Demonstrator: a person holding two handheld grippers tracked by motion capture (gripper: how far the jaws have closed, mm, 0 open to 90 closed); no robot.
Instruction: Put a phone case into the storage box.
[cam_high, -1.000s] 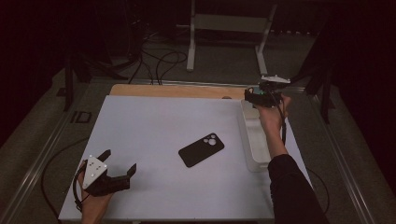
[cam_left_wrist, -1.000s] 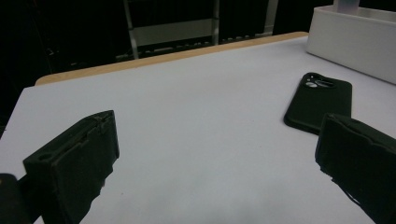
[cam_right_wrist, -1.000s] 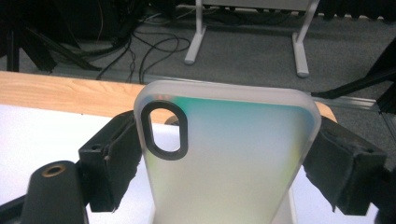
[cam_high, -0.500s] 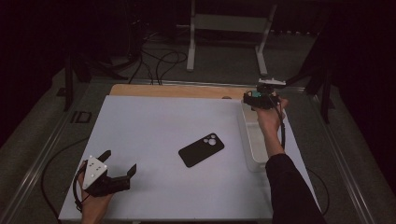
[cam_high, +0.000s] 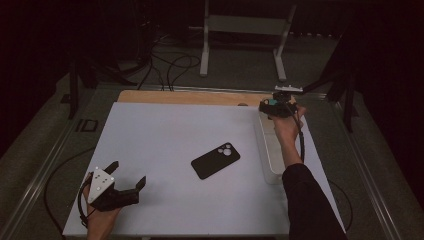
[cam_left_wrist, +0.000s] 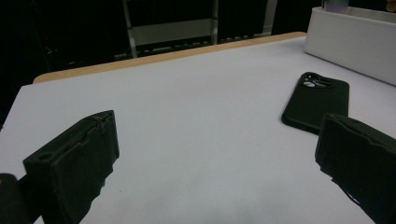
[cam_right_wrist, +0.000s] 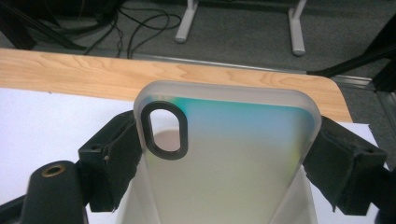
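At seven o'clock on the white surface, the left gripper rests with its fingers spread on nothing, while a black phone with a camera cluster lies at the centre. At two o'clock, a translucent frosted phone case with a teal-to-yellow tint is pinched by its long edges in the right gripper, over the far end of a white oblong bin; the case is judged lifted out, so carrying it to the phone comes next. Beyond the wooden table edge, cables and a grey stand are seen on a dark floor.
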